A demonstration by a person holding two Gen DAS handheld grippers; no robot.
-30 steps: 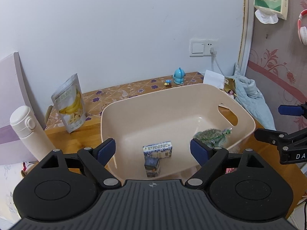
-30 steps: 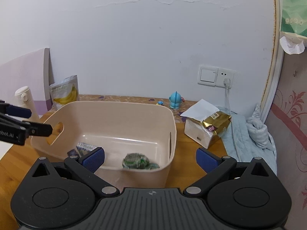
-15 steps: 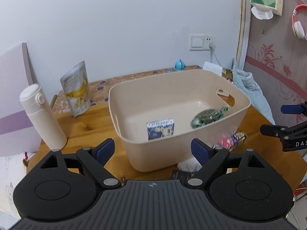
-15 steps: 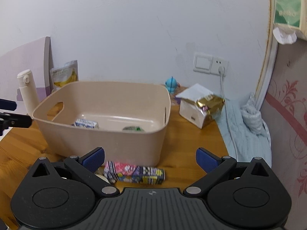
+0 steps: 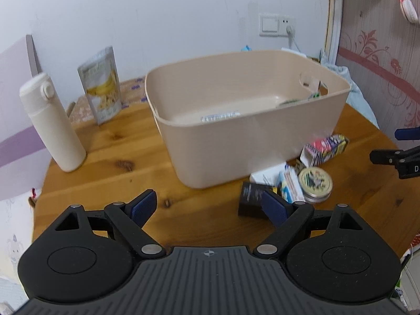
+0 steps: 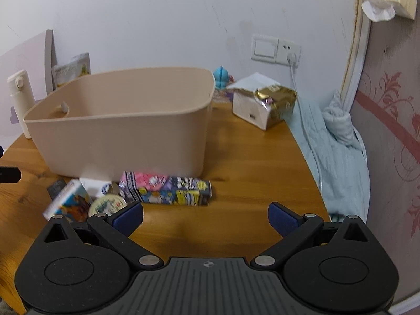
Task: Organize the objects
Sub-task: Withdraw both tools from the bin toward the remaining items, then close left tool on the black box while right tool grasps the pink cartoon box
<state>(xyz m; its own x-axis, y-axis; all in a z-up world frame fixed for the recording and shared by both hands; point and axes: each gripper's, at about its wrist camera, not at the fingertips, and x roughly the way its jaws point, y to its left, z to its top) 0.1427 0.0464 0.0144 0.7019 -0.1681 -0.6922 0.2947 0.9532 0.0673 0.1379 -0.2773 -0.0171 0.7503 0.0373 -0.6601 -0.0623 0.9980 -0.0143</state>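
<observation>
1. Between the blue pads of the right gripper [image 6: 205, 216] there is only bare wood; its jaws are spread wide and hold nothing, hanging low over the near edge of the bench [image 6: 252, 162].
2. Just ahead and a little to the left of those jaws lies the colourful carton [image 6: 165, 191], flat on its side, its long axis running left to right across the line of the fingers. That crosswise lie is the relation I judge the next grasp turns on: the jaws could close across its narrow width with little turning.
3. The left gripper [image 5: 209, 207] is likewise spread and empty, over bare bench in front of the basin.
4. Off its right pad sits the rest of the loose clutter: a black box [image 5: 251, 202] nearest, then a round tin [image 5: 315, 182], and a blue-and-white carton [image 5: 290, 187] between them, all bunched together.
5. The colourful carton [image 5: 325, 146] lies well to the right of the left gripper, so the right one looks nearer to it.
6. Behind the clutter stands the beige basin [image 5: 246, 115], already holding a small box and a green packet.
7. Farther out stand a white flask [image 5: 51, 122] and a banana-chip pouch [image 5: 102, 85].
</observation>
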